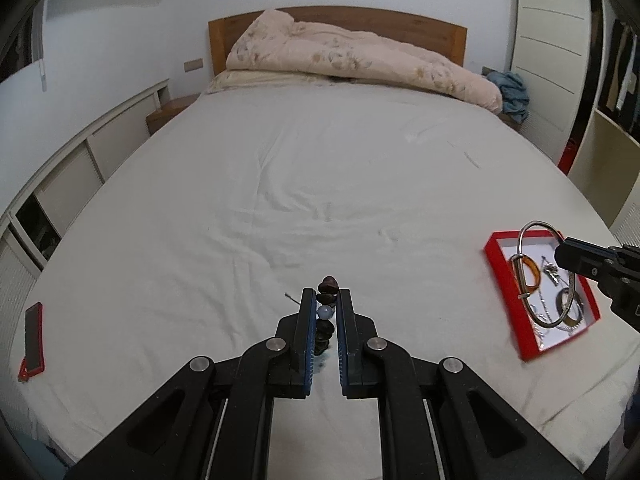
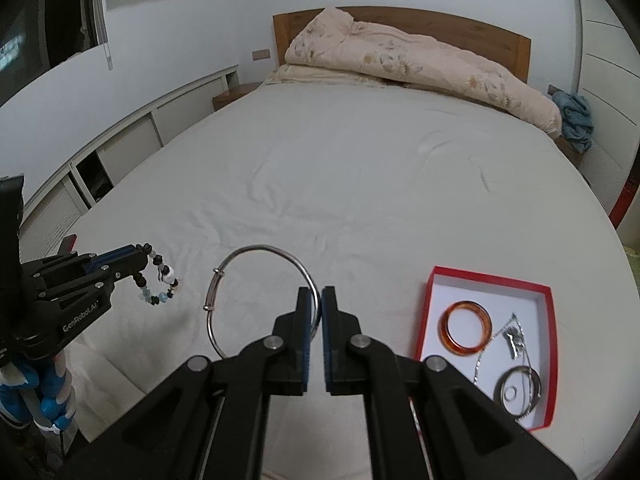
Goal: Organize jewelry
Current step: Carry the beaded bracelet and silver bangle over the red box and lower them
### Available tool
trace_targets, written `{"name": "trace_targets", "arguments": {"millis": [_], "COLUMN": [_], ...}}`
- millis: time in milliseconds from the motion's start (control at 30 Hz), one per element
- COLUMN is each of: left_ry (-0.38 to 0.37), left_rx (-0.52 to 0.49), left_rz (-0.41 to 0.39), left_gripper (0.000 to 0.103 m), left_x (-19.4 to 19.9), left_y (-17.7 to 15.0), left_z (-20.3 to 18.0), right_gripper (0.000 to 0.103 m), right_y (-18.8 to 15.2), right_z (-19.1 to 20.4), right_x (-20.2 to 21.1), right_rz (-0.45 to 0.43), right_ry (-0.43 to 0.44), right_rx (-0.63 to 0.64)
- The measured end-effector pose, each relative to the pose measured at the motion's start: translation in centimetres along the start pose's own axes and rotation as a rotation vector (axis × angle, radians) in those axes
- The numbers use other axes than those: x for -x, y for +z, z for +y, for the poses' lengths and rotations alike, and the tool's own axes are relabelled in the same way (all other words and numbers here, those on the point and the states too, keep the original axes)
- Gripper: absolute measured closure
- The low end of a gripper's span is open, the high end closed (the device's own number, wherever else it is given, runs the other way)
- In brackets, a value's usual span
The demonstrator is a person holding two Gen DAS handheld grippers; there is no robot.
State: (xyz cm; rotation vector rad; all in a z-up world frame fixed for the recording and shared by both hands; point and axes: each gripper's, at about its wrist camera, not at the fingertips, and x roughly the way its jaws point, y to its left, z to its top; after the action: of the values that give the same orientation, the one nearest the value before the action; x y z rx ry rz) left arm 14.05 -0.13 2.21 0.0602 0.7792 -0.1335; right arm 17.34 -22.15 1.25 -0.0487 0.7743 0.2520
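Gripping a silver bangle (image 2: 264, 300), my right gripper (image 2: 316, 308) hung nearer the red box (image 2: 549, 352); left gripper (image 1: 325, 312) clamped a beaded bracelet (image 1: 326, 316).

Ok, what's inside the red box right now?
Red box: orange bangle, silver chain, dark ring. Its near corner is covered by the right gripper.

Black hand-held gripper (image 1: 325, 300), blue pads, silver pins

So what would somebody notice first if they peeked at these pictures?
Probably the big silver bangle pinched in the right tool, held up over the white bed. Next, the beaded bracelet dangling from the left tool, and the red box of jewelry on the bed's right side.
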Motion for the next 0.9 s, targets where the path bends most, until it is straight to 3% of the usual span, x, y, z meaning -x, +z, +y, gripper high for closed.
{"name": "trace_targets", "arguments": {"millis": [533, 900], "left_ry": [0.020, -0.022], "left_rx": [-0.061, -0.145], "left_rz": [-0.065, -0.079], "left_gripper": [0.093, 0.093], "left_x": [5.2, 6.0], "left_y": [-0.3, 0.8], "left_z": [-3.1, -8.6], "right_gripper": [0.099, 0.099], "right_y": [-1.8, -2.6], "right_z": [-0.9, -5.3], "right_x": [5.6, 8.5], "right_rz": [-0.074, -0.117], "right_ry": [0.007, -0.021], "right_rx": [-0.032, -0.082]}}
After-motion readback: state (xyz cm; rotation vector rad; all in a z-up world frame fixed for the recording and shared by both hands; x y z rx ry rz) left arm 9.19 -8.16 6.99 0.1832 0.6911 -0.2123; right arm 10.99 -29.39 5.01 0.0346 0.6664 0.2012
